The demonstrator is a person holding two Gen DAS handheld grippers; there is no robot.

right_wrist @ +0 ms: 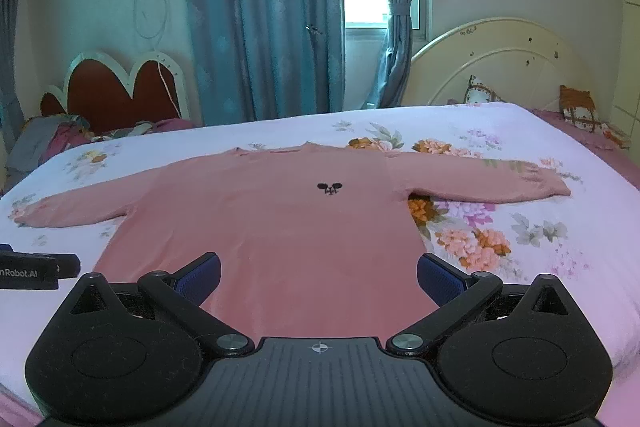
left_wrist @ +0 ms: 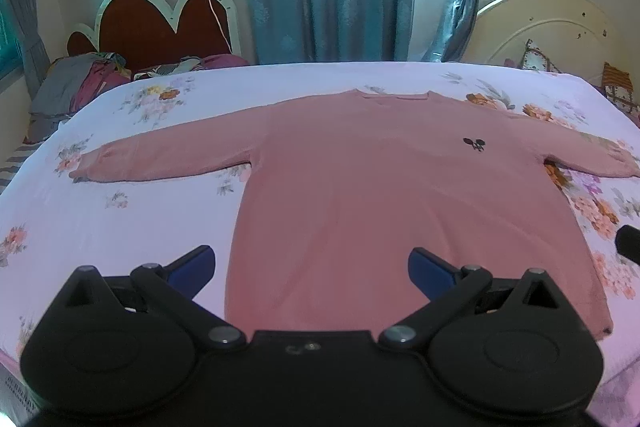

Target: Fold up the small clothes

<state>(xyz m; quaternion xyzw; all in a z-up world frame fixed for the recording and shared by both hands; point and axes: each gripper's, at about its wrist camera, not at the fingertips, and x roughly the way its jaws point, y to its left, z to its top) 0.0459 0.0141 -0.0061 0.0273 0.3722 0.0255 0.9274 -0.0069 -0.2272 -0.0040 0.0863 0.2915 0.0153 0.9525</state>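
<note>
A pink long-sleeved sweater [left_wrist: 360, 187] lies flat and face up on the floral bedsheet, both sleeves spread out sideways, hem toward me. It has a small black logo [left_wrist: 474, 144] on the chest. It also shows in the right wrist view [right_wrist: 280, 227]. My left gripper [left_wrist: 312, 271] is open and empty, above the hem's left part. My right gripper [right_wrist: 319, 279] is open and empty, above the hem's right part. The left gripper's body shows at the left edge of the right wrist view [right_wrist: 36, 269].
The bed [left_wrist: 120, 219] carries a white floral sheet. A heap of clothes [left_wrist: 76, 87] lies at the far left by a red headboard [left_wrist: 160, 23]. Cushions [right_wrist: 576, 109] lean at a cream headboard on the far right. Curtains hang behind.
</note>
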